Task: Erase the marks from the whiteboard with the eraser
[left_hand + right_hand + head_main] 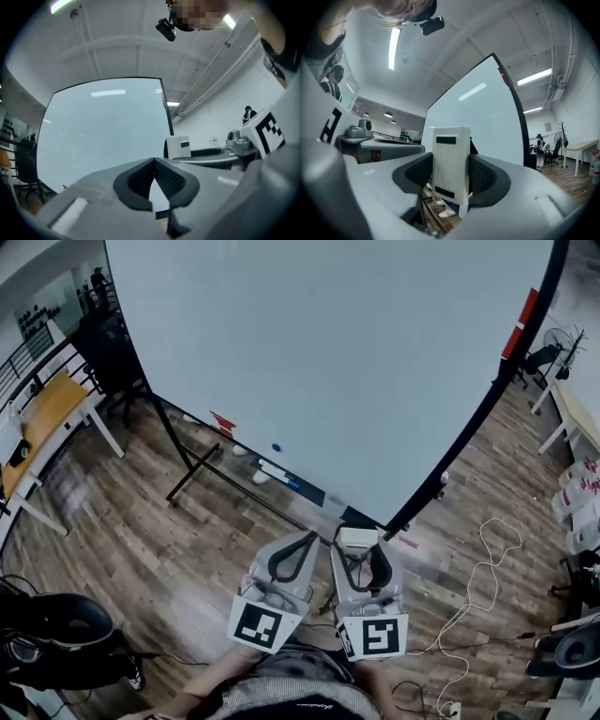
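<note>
A large whiteboard [328, 362] on a black stand fills the upper head view; its face looks clean, with no marks that I can make out. My right gripper [359, 545] is shut on a white eraser [357, 539], held low in front of the board's bottom edge; in the right gripper view the eraser [450, 163] stands upright between the black pads [485, 178]. My left gripper [296, 547] hangs beside it, shut with nothing between its jaws. From the left gripper view, that gripper [153, 176] points at the whiteboard [103, 131], with the eraser [178, 146] to its right.
Markers and small white items [274, 471] lie on the board's tray. Black stand legs [187, 460] spread over the wooden floor. A white cable [478, 587] loops at right, a wooden table [47, 423] stands at left, a white table [574, 418] at far right.
</note>
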Available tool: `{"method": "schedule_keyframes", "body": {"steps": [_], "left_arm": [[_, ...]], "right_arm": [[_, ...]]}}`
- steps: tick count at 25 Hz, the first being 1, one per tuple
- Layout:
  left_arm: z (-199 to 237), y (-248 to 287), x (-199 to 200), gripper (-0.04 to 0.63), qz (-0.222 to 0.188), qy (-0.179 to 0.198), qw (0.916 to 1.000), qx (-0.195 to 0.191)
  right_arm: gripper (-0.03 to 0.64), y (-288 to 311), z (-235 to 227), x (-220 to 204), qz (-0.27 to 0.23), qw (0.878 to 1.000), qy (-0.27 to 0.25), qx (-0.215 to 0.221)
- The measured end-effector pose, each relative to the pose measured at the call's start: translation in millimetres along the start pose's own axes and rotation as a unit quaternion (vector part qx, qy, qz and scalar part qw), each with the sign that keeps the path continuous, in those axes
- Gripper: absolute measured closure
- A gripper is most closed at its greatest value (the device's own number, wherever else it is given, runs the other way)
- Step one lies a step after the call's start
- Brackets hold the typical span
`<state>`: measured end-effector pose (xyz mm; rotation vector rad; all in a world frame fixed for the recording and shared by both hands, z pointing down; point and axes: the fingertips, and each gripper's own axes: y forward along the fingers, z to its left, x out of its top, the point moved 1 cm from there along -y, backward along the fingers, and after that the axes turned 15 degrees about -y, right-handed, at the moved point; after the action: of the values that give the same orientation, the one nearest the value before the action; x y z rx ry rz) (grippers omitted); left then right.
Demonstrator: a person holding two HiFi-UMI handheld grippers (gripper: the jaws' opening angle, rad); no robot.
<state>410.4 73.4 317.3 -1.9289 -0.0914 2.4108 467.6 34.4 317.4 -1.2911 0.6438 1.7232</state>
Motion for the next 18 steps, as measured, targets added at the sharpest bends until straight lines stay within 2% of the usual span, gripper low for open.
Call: {"method": "schedule_keyframes", "body": {"steps": [3, 7, 18], "left_arm": [[40, 24, 2, 0.592, 0.013, 0.007, 0.9995, -0.029], [73, 41, -4, 0.592, 0.029, -0.004, 0.9983, -0.050], [82, 68, -2, 0.592, 0.032, -0.042, 0.9944, -0.091]], "right_arm": [[0.374, 46, 6, -5, 0.006, 1.000, 0.002, -0.023], [0.374, 79, 13, -16, 0.028, 0.999, 0.002, -0.043], [0.374, 106, -7, -28, 0.066, 0.995, -0.015, -0.068]]}}
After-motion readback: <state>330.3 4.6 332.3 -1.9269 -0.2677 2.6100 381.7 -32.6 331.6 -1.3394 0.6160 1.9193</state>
